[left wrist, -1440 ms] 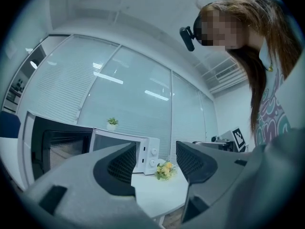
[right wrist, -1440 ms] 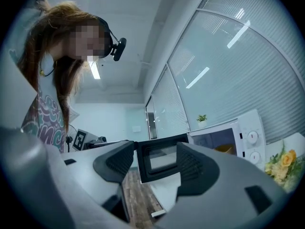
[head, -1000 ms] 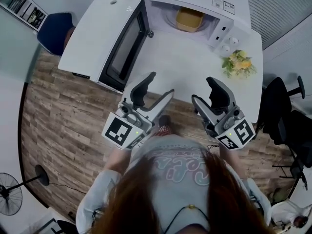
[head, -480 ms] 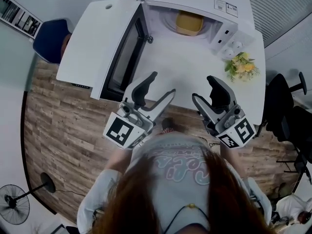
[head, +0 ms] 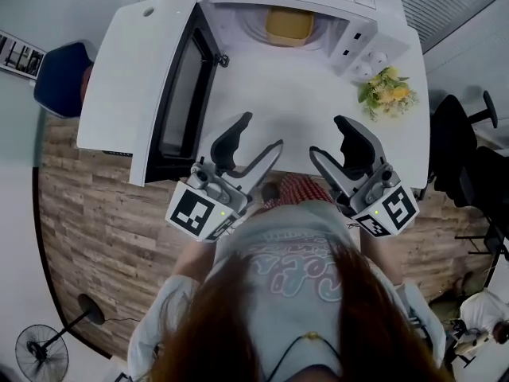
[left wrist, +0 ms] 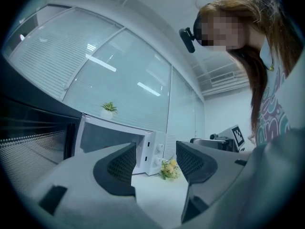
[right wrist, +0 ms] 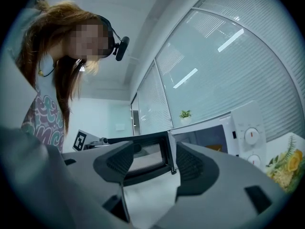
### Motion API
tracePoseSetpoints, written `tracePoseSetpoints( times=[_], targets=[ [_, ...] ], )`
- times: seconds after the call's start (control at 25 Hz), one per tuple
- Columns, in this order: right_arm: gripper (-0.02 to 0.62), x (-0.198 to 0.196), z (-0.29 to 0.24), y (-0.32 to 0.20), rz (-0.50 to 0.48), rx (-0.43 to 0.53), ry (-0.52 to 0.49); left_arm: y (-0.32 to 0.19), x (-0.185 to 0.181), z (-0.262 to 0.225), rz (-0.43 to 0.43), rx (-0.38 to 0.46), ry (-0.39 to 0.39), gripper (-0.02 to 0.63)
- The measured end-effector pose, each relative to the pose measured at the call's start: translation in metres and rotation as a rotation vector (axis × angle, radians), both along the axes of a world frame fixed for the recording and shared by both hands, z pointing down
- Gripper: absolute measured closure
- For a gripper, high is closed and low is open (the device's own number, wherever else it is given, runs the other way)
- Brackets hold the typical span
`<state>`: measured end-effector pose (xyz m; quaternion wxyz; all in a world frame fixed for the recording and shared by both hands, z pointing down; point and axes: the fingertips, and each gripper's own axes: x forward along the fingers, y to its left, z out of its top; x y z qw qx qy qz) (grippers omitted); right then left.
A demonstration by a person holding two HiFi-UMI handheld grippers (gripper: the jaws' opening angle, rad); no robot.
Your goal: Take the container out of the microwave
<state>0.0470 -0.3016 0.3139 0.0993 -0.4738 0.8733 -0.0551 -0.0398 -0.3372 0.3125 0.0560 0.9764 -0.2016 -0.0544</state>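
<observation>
- White table, centre, bears open white microwave, yellow square container inside, top.
- Wood-plank floor, lower left.
- Left gripper, right gripper: jaws wide, empty.

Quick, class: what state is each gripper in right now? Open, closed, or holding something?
Left gripper: open, holding nothing.
Right gripper: open, holding nothing.

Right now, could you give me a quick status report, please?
Left tongs, right tongs open, empty, short of microwave. Yellow container inside, door open. Path clear.
</observation>
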Motion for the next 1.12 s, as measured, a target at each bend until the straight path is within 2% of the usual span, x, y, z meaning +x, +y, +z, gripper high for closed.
tracePoseSetpoints(
  times=[0.52,0.8,1.12],
  targets=[
    [0.316,0.027,0.024,-0.068,-0.009,-0.042,0.005,-0.054,0.034,0.017,-0.034,-0.033,-0.016,0.354],
    [0.316,0.042,0.039,-0.117,0.028,-0.054,0.038,-0.099,0.051,0.043,-0.073,-0.044,-0.065,0.354],
    [0.333,0.059,0.079,-0.171,0.114,-0.152,0.071,-0.148,0.063,0.084,-0.119,-0.042,-0.174,0.354]
  ],
)
